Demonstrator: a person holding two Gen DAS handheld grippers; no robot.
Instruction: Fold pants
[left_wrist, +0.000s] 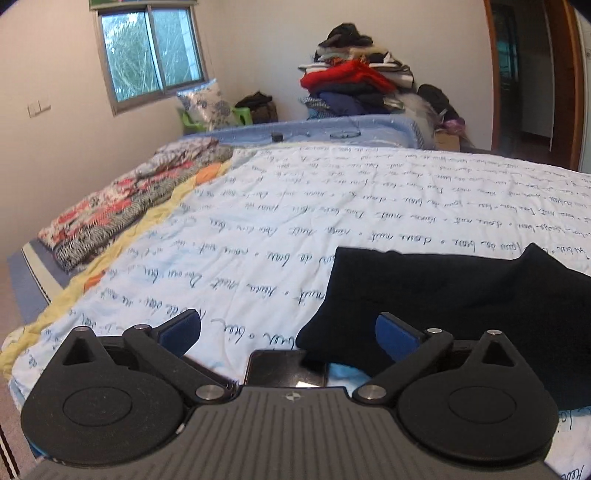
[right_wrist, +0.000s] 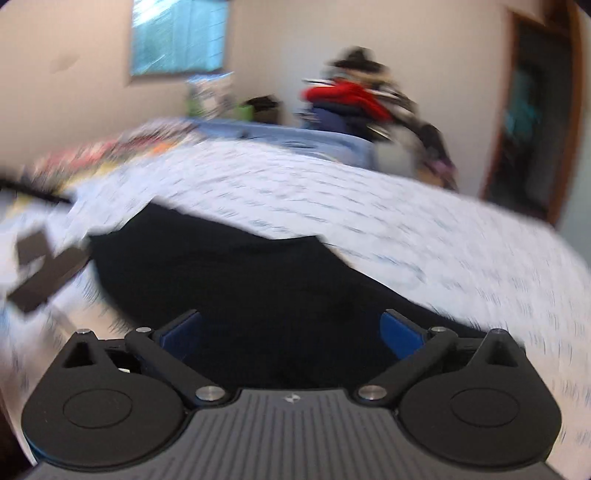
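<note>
The black pants (left_wrist: 461, 288) lie as a flat folded bundle on the white quilt (left_wrist: 295, 206) with blue script. In the left wrist view they sit to the front right. My left gripper (left_wrist: 288, 325) is open at the bed's near edge. Its right finger (left_wrist: 397, 334) stands over the bundle's left corner, and nothing is between the pads. The right wrist view is blurred. There the pants (right_wrist: 240, 277) fill the middle, and my right gripper (right_wrist: 290, 325) hangs open over them, gripping nothing.
A folded patterned blanket (left_wrist: 129, 206) and a yellow sheet (left_wrist: 147, 225) lie along the bed's left side. A tall pile of clothes (left_wrist: 354, 85) stands behind the bed. A doorway (left_wrist: 528, 74) is at the right. A blurred dark shape (right_wrist: 44, 273) shows at the left.
</note>
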